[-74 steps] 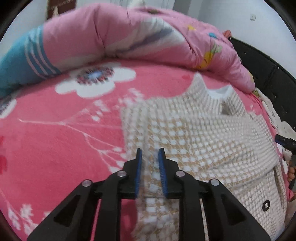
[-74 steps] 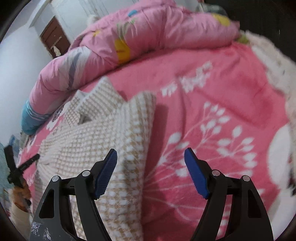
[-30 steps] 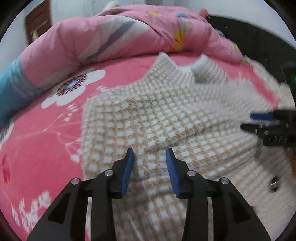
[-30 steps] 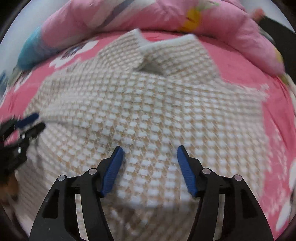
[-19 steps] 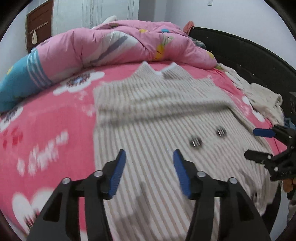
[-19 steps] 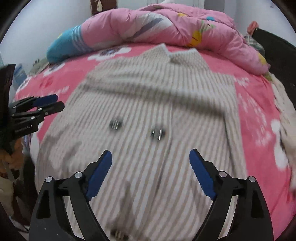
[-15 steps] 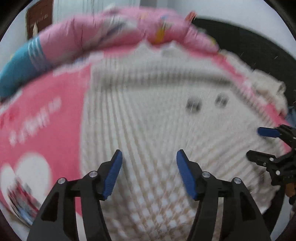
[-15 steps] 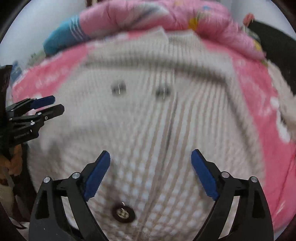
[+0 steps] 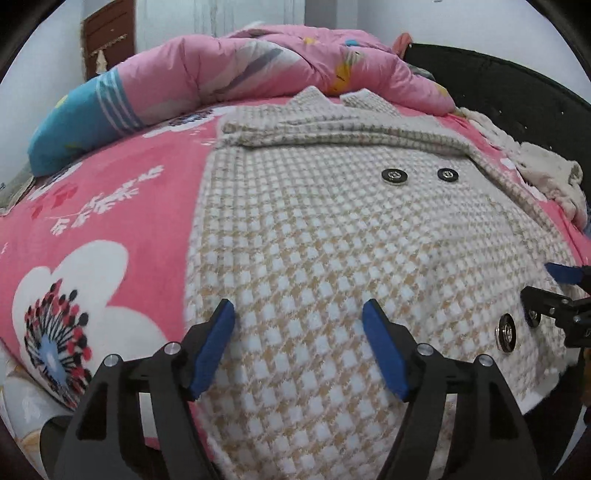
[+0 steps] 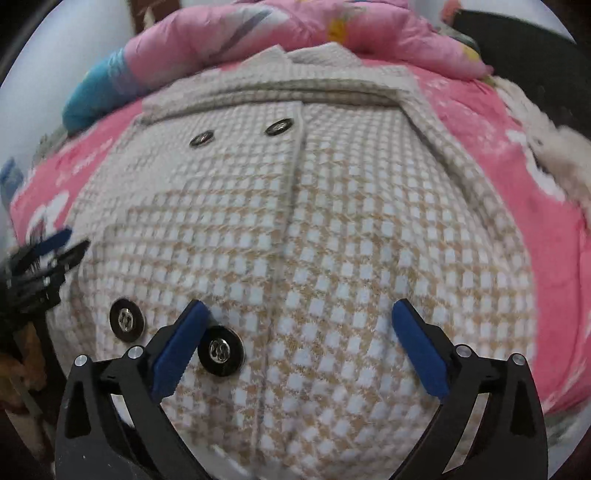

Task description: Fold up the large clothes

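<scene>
Coat (image 9: 332,236) spread flat on pink bedspread (image 9: 110,206), long axis running away from cameras, collar toward quilt (image 9: 258,70), hem nearest, sleeves folded across chest. Left gripper (image 9: 298,350) and right gripper (image 10: 301,345) both spread wide over hem, holding nothing.

Pink quilt (image 9: 280,66), floral bedspread (image 9: 110,206)

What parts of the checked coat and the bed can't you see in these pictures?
- The checked coat's bottom hem: cut off in both wrist views by the lower edge and the left gripper and right gripper.
- Its sleeves: folded across near the collar, ends hidden.
- Bed blanket under the coat: covered.
- Right wrist view: blurred, so the far quilt's pattern is unclear.
</scene>
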